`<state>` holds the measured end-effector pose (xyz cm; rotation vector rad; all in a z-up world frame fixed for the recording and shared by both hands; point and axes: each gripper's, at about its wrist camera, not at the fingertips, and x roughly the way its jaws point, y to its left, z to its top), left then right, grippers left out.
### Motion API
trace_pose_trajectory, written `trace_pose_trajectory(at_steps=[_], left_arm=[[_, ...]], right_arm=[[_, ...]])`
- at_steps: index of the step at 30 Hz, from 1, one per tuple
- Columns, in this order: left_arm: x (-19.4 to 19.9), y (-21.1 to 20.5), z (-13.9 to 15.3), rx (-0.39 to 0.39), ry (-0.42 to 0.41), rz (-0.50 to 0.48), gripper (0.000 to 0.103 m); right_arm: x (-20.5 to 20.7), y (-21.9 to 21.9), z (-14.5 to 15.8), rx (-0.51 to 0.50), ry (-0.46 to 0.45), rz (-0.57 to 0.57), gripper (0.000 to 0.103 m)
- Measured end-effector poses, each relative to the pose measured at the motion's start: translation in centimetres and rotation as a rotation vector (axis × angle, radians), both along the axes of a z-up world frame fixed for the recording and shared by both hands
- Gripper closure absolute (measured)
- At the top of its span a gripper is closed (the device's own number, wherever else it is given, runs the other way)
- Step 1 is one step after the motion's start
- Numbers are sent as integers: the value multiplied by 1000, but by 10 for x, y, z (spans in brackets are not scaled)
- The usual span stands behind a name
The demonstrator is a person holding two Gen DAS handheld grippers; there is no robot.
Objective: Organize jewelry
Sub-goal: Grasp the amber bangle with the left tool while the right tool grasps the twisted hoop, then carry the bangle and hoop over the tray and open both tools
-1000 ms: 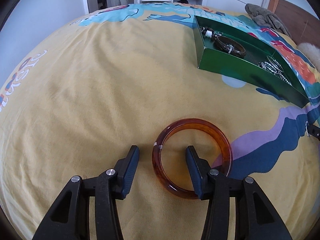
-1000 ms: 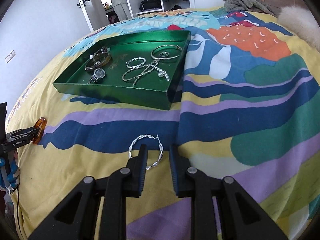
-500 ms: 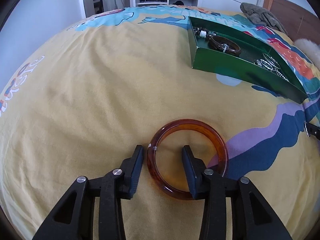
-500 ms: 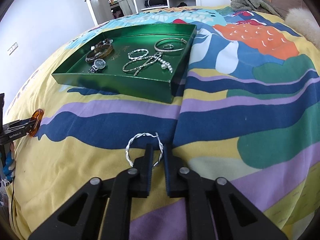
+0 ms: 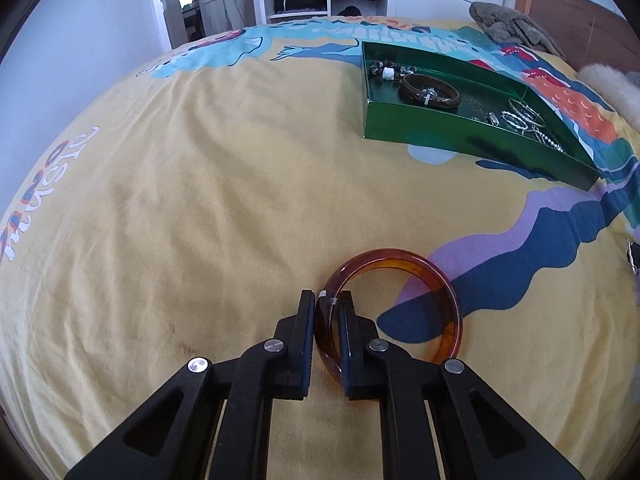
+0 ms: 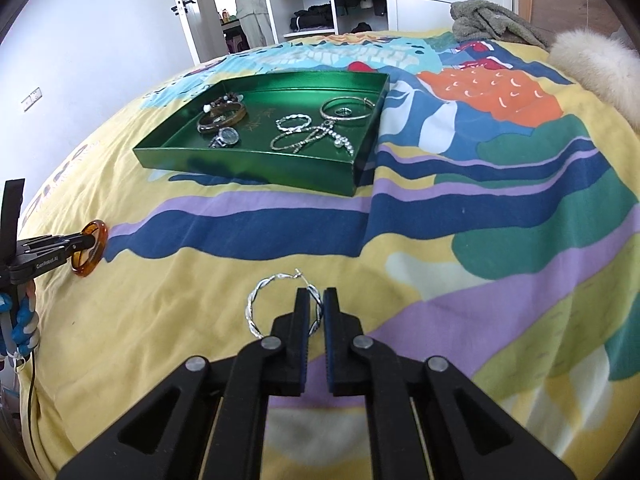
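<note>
On the bed [image 5: 200, 200], our left gripper [image 5: 327, 312] pinches the amber bangle [image 5: 390, 308] and our right gripper [image 6: 313, 312] the silver hoop [image 6: 280, 304], jaws just closed. We judge the green tray [image 6: 248, 160] lies at eleven o'clock from the right jaws, nearer them than the left.

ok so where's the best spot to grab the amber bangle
Grip the amber bangle across its near-left rim, coming down from above with one jaw inside the ring and one outside. It is a thick closed hoop, so the band is the only pinchable part. The left gripper already holds it so.
</note>
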<state>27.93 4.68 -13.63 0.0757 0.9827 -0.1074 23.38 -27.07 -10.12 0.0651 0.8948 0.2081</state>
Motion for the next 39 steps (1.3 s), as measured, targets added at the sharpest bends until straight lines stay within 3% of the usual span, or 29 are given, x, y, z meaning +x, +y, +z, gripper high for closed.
trace_pose_trajectory(at_steps=[11, 20, 29, 39], left_arm=[[-28, 1, 38, 8, -67, -16, 93], [-26, -15, 70, -16, -131, -62, 93], [19, -48, 98, -51, -175, -98, 93], [96, -80, 105, -45, -200, -77, 93]], right_arm=[[-31, 11, 38, -4, -71, 10, 97], [-33, 14, 71, -18, -136, 7, 97], [12, 16, 88, -7, -183, -11, 97], [90, 13, 90, 20, -199, -47, 97]])
